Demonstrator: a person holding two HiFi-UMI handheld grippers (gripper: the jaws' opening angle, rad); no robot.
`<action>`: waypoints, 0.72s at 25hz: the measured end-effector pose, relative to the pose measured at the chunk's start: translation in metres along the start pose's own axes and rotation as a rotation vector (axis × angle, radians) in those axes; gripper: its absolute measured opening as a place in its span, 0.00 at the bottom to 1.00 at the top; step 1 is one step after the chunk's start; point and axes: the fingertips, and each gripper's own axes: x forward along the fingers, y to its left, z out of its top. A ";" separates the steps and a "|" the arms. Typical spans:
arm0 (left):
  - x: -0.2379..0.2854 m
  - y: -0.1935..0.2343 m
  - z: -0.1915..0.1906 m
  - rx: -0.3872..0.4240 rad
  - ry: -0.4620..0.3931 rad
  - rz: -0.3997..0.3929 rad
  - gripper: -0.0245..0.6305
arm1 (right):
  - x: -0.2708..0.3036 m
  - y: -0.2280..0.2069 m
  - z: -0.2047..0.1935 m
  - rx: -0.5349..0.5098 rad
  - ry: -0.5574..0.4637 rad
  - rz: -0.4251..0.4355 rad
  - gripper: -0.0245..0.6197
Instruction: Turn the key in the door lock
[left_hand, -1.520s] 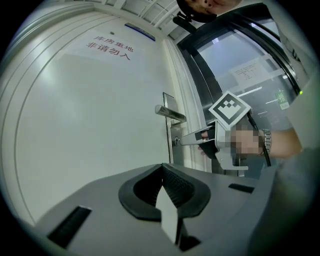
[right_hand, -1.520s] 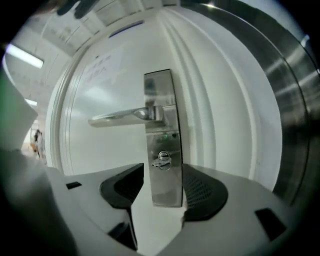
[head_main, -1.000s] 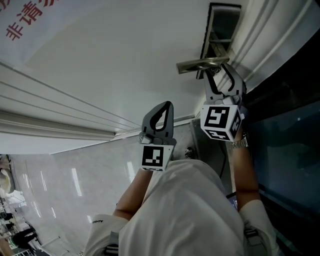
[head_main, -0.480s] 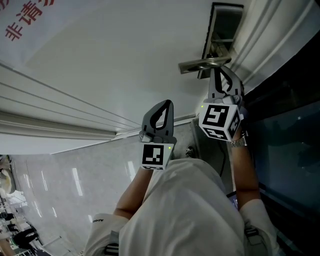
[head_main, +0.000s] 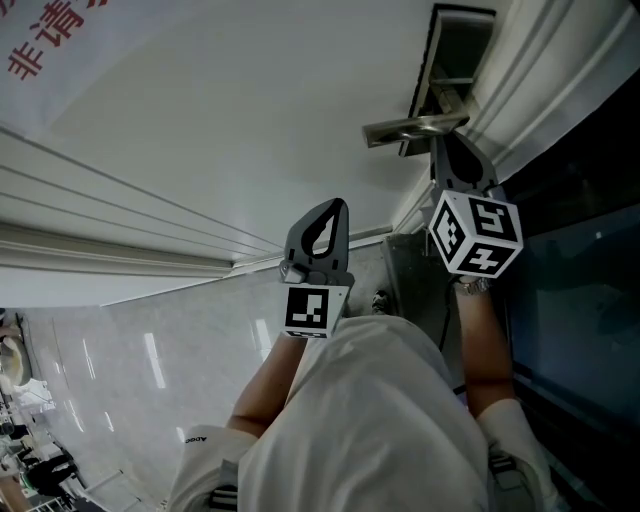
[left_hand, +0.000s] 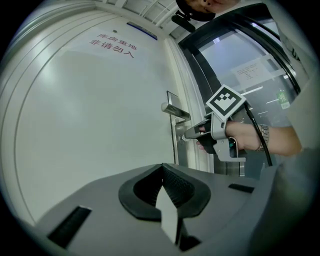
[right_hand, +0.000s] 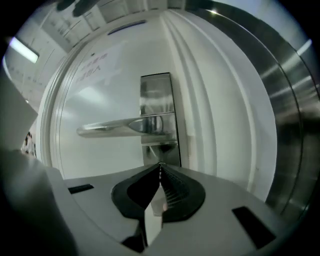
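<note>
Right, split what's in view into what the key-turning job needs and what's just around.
Job:
- right gripper, jaws together at the lock plate
- door handle, just above the gripper tips
- key: can't be made out

Just around:
- left gripper, shut and empty, held clear of the lock
- red lettering on the door
- glass panel

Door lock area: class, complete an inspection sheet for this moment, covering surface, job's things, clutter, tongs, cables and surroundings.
Surface: white door with red lettering.
Job's things: lever handle level on the lock plate; key not made out.
Clutter: nothing seen.
Grippers: right tongs shut, tip at the lock plate below the handle; left tongs shut, empty, held away from the door.
Cables: black cable runs from the right gripper.
Surroundings: glass panel beside the door; pale tiled floor.
</note>
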 end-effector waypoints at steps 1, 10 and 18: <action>0.000 0.001 0.000 0.001 0.001 0.001 0.05 | 0.000 -0.001 0.000 0.067 -0.004 0.015 0.06; -0.002 0.001 0.000 0.002 0.002 -0.003 0.05 | 0.000 -0.011 -0.005 0.595 -0.010 0.113 0.06; -0.003 0.001 -0.001 0.001 0.003 -0.001 0.05 | 0.000 -0.017 -0.011 0.951 -0.017 0.184 0.06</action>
